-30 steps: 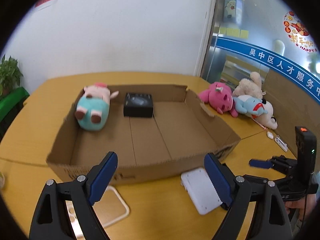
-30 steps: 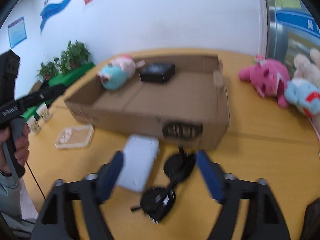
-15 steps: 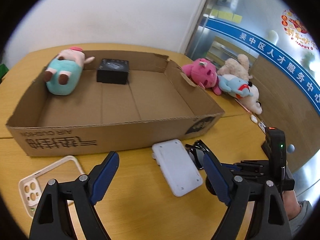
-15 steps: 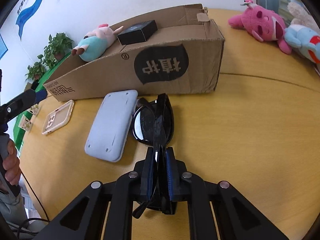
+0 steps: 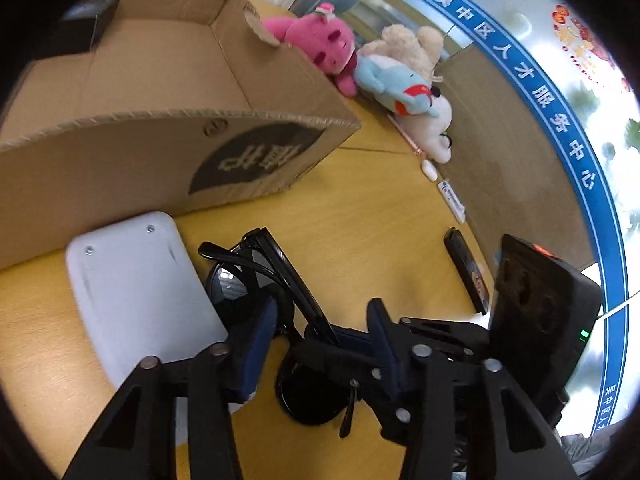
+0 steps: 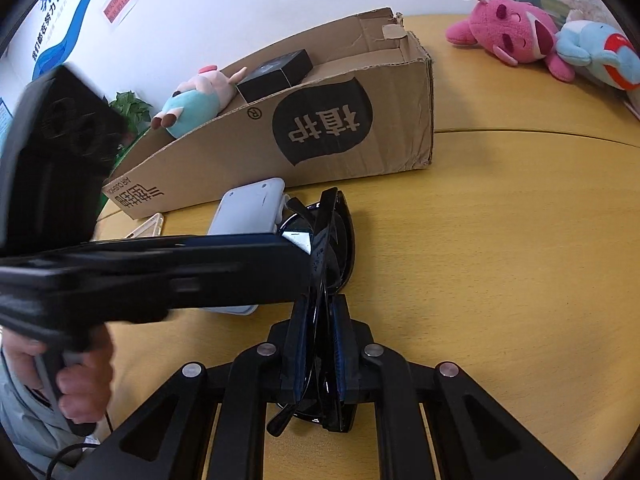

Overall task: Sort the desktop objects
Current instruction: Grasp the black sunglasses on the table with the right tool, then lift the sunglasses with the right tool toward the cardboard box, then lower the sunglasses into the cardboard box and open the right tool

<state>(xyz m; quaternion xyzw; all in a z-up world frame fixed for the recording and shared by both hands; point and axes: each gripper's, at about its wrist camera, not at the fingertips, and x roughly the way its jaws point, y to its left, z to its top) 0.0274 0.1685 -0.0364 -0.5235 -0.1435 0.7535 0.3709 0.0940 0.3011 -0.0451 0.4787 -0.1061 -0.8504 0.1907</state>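
I am working in an office, likely a public service centre. A blue band of Chinese lettering [image 5: 552, 92] runs along the glass partition, and another blue-lettered banner [image 6: 60, 12] with a red notice [image 6: 120, 2] hangs on the white wall. A potted plant [image 6: 130, 110] stands beyond my wide wooden table [image 6: 500, 240].

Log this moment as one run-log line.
right gripper: shut on sunglasses | left gripper: open, straddling sunglasses | cardboard box: behind
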